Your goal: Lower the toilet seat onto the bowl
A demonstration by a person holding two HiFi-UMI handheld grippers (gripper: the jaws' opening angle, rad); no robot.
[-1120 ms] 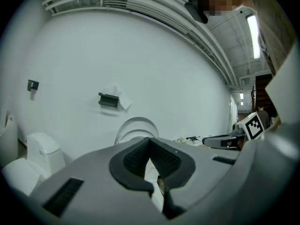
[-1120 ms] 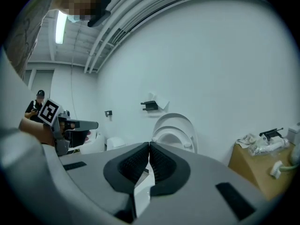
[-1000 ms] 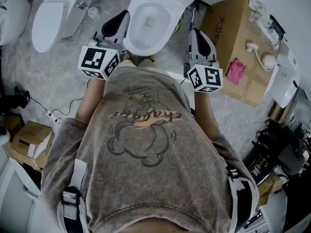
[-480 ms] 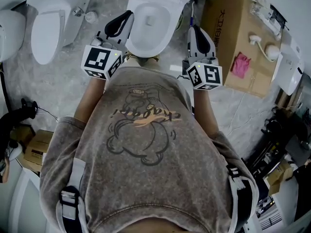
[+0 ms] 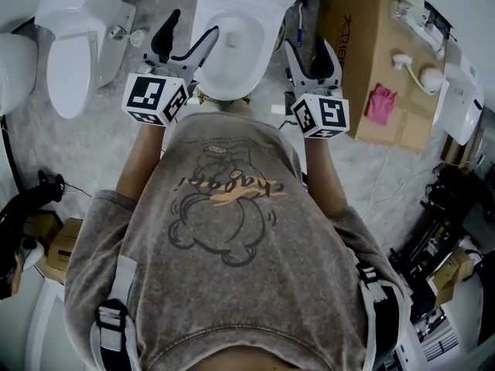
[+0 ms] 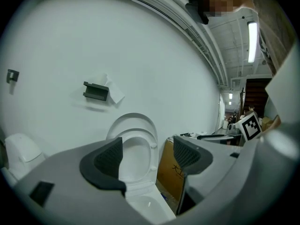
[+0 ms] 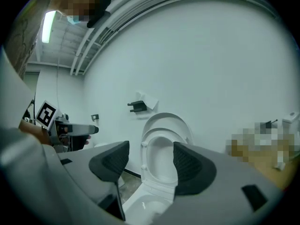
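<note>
**Both tools opening before the raised seat**

The toilet seat (image 7: 161, 136) stands upright against its lid (image 7: 165, 119), and the lid leans on the white wall (image 6: 140, 50). The seat is not yet down on the bowl (image 5: 207, 74). In the head view the bowl lies at 12 o'clock from the person, and its front rim is just beyond the grey shirt (image 5: 224, 230).

The left tool (image 5: 192, 25) is at the 9 o'clock side of the bowl. One jaw is over the floor (image 5: 108, 137) and the other appears over the edge of the rim. Its jaws are opening and they grasp nothing. In the left gripper view the seat is seen through the gap, well apart from the pads.

The right tool (image 5: 304, 45) is at the 3 o'clock side of the bowl, in the narrow lane between the bowl and the cardboard box (image 5: 363, 52). Its jaws are opening too and are released, with only the distant seat seen between them.

On the right, the edge of the box comes near the tool, so there is little room there. On the left, open floor lies between the bowl and a second toilet (image 5: 73, 60) at 10 o'clock. On the wall, a black holder (image 6: 96, 91) sits at 11 o'clock from the top edge of the lid, apart from it
</note>
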